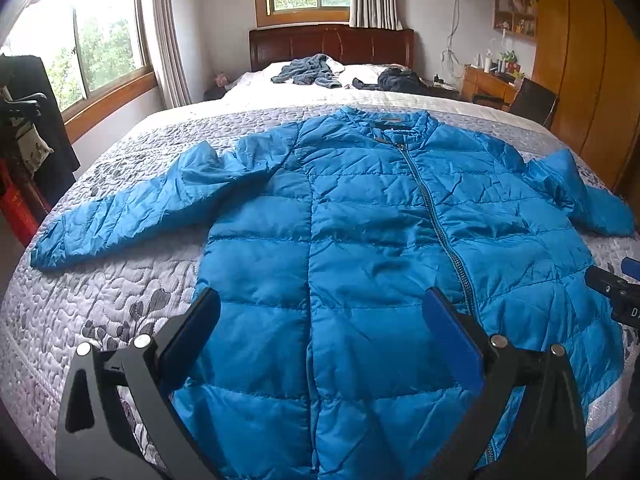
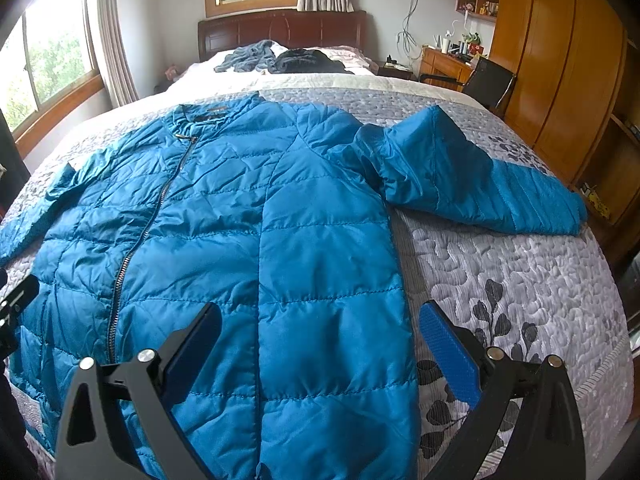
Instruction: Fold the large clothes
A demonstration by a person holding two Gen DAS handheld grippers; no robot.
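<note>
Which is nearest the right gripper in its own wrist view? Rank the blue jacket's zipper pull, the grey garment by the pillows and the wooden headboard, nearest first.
From the right gripper:
1. Zipper pull, at the collar of the blue jacket, left of centre.
2. Grey garment, crumpled at the far end of the bed, left of the dark clothes.
3. Wooden headboard, against the back wall under the window.
</note>
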